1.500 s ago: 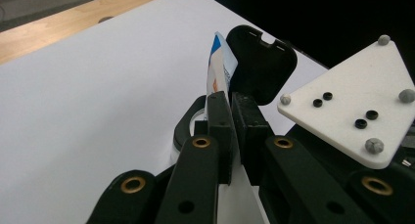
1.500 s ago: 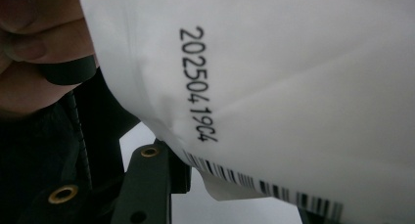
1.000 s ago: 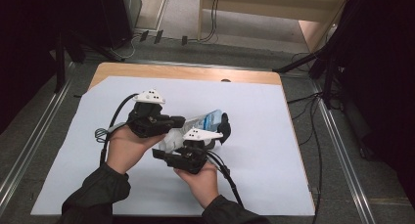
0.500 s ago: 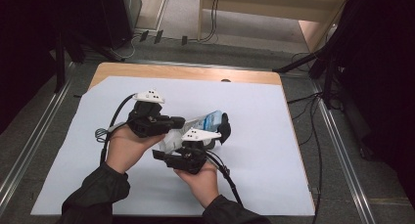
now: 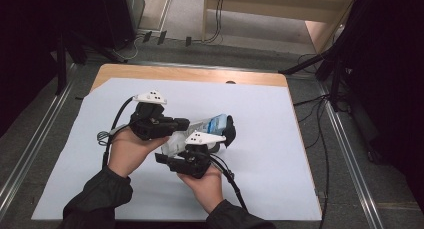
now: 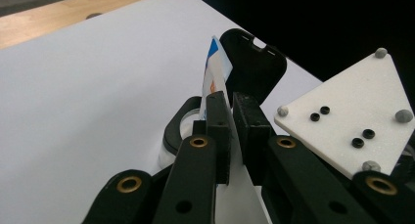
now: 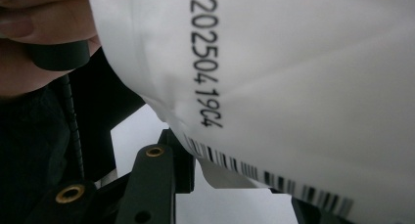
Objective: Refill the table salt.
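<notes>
White plastic pouch (image 5: 192,134), blue print, black flip cap (image 5: 229,130); date code and barcode on its back. Held above the white-covered surface (image 5: 75,139), between both grippers. Left gripper (image 6: 230,117): fingers pinching the pouch's flat edge. Right gripper (image 5: 172,161): fingers straddling the pouch body, just closing; contact not discernible.

Open white sheet (image 5: 265,154) on the table (image 5: 190,74) right of and beyond the pouch (image 5: 210,126); blocked in the middle by both claws.
</notes>
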`<act>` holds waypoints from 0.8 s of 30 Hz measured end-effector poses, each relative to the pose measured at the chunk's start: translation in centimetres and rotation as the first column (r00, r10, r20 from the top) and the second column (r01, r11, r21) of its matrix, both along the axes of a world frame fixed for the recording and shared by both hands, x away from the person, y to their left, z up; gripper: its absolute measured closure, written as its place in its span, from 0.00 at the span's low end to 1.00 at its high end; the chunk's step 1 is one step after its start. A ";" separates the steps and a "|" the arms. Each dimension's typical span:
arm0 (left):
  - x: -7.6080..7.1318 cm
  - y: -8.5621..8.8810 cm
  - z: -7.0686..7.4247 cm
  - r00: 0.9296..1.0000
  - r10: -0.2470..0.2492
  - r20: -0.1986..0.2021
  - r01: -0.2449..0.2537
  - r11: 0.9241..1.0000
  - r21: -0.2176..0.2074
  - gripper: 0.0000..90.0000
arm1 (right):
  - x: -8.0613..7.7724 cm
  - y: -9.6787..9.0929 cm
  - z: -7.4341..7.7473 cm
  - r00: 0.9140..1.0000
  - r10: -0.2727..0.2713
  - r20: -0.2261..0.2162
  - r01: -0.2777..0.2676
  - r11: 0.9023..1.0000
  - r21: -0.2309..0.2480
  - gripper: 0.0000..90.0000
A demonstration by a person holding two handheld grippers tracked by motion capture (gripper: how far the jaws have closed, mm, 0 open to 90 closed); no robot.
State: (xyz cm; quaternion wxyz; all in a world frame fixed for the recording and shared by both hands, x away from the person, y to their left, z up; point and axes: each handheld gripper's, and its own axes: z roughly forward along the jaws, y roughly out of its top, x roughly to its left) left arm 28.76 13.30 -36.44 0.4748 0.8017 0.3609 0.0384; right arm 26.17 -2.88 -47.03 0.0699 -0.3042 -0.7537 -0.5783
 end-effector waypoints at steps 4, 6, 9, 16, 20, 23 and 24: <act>0.0 0.0 0.0 1.000 -0.005 -0.002 0.005 1.000 -0.005 0.95 | 0.0 0.0 0.0 1.000 0.003 -0.006 -0.003 1.000 0.006 0.73; 0.0 0.0 0.0 1.000 -0.006 0.000 0.006 1.000 -0.006 0.95 | 0.1 0.0 0.0 1.000 0.005 -0.006 -0.005 1.000 0.007 0.73; 0.1 0.0 -0.1 1.000 -0.013 -0.005 0.013 1.000 -0.007 0.93 | 0.1 -0.1 0.1 1.000 0.008 -0.007 -0.008 1.000 0.009 0.72; 0.1 0.0 -0.1 1.000 -0.014 -0.007 0.014 1.000 -0.016 0.91 | 0.1 -0.3 0.2 1.000 0.006 0.000 -0.006 1.000 0.008 0.72; 0.0 0.0 0.0 1.000 -0.018 -0.009 0.018 1.000 -0.008 0.91 | 0.2 -0.3 0.2 1.000 0.006 0.002 -0.006 1.000 0.011 0.72; 0.0 -0.1 0.0 1.000 -0.015 -0.007 0.015 1.000 -0.001 0.91 | 0.2 -0.3 0.1 1.000 0.005 0.002 -0.005 1.000 0.005 0.72; 0.0 -0.1 0.0 1.000 -0.018 -0.005 0.018 1.000 0.000 0.91 | 0.3 -0.3 0.1 1.000 0.007 -0.001 -0.007 1.000 0.006 0.72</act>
